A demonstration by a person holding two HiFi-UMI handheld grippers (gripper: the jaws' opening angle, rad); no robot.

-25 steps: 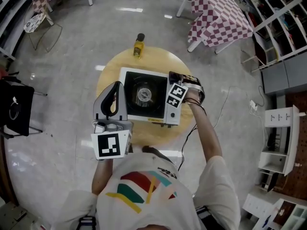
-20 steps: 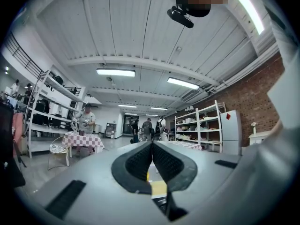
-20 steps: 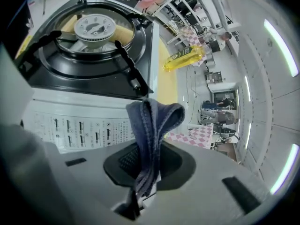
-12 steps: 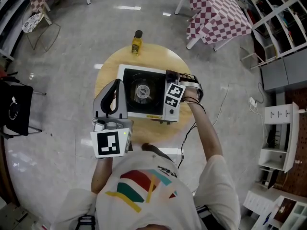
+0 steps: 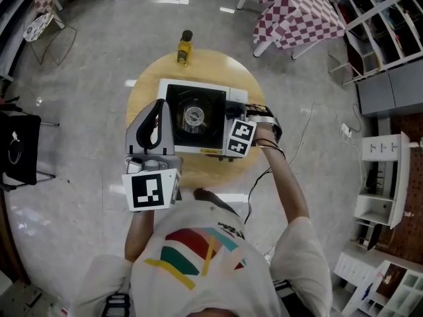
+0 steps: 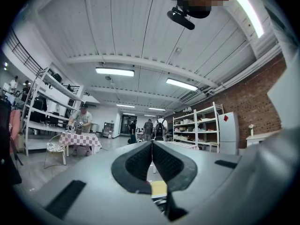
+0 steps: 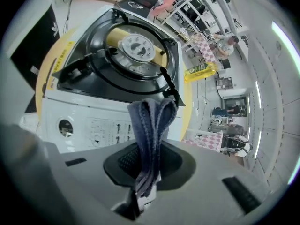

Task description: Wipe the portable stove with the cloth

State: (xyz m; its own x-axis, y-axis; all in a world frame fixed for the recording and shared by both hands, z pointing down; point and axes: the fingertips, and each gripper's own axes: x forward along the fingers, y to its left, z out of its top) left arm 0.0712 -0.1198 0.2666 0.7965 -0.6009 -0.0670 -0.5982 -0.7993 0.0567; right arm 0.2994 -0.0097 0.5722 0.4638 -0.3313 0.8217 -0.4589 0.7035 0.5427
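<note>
- Head view: one stove (image 5: 195, 117) sat on one round table (image 5: 142, 98), with one bottle (image 5: 184, 48) behind the stove.
- Left gripper view: the left gripper (image 6: 152, 146), raised left of the stove, had both jaws pressed together, empty.
- Right gripper view: the right gripper (image 7: 147, 168) pinched one folded cloth (image 7: 151, 121) by the stove's front.

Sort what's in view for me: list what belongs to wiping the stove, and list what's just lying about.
Belongs to the job: portable stove; cloth, clamped in the right gripper; round wooden table under the stove.
Just lying about: yellow bottle at the table's far edge; checkered-cloth tables behind; left gripper, shut and empty.
</note>
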